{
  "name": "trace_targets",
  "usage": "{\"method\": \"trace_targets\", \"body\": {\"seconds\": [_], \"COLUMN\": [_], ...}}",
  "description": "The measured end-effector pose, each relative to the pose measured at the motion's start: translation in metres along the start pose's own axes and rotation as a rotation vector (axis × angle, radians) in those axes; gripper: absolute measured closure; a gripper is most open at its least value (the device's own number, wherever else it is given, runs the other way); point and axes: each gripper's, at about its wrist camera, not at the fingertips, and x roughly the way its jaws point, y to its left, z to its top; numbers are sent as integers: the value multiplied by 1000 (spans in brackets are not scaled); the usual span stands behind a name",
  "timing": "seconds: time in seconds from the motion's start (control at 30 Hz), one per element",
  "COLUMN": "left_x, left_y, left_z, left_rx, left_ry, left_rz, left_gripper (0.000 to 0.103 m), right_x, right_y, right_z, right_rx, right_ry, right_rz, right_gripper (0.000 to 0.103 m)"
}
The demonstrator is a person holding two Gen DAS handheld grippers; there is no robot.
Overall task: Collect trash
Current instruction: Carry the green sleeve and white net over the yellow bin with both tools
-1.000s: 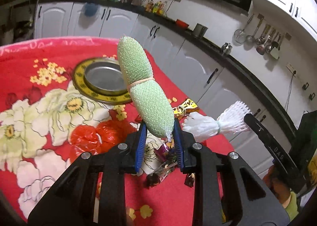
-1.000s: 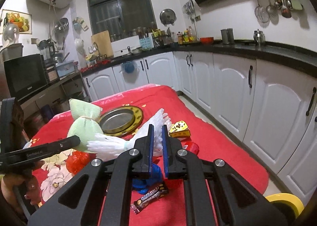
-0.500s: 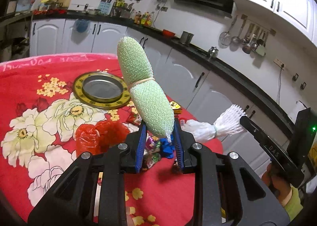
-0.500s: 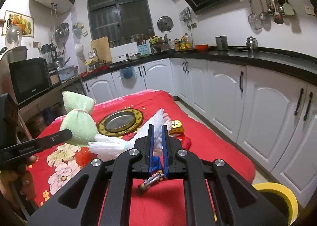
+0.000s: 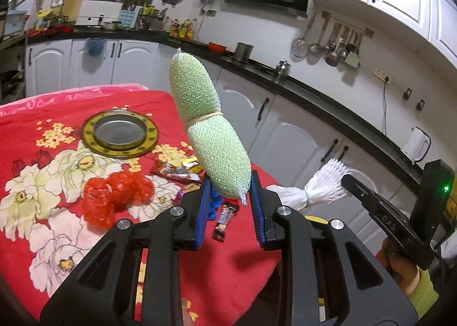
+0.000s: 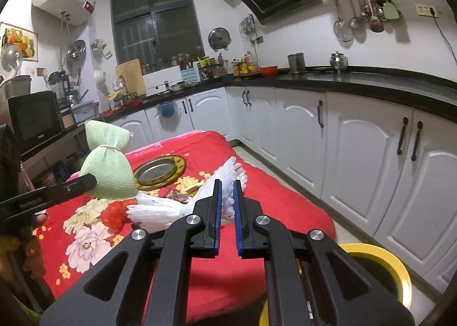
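Left hand-held gripper [image 5: 228,206]: clamped on the lower end of a green foam net [image 5: 205,129], standing up tilted, tied at the waist with a rubber band, lifted above the tabletop [image 5: 37,109] with its red floral cloth. Right hand-held gripper [image 6: 226,211]: clamped on a white foam net [image 6: 217,191], also raised, beyond the tabletop's right edge. On the tabletop, nearer than the round gold-rimmed metal dish [image 5: 120,133]: a crumpled red plastic bag [image 5: 114,194], several candy wrappers [image 5: 177,169]. Yellow-rimmed bin [image 6: 380,274] low down, right of the tabletop.
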Motion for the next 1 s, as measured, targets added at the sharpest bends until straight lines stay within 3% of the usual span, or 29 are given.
{"method": "trace_targets", "body": {"seconds": [0.5, 1.0], "left_x": [12, 32], "left_y": [-47, -99], "left_z": [-15, -35], "left_rx": [81, 177], "left_ry": [45, 101], "left_rz": [-62, -118], "left_gripper": [83, 83], "right_x": [-41, -80], "right_y": [-44, -112], "right_z": [-19, -47], "right_rx": [51, 148], "right_ry": [-21, -27], "right_rz": [-112, -266], "right_gripper": [95, 95]}}
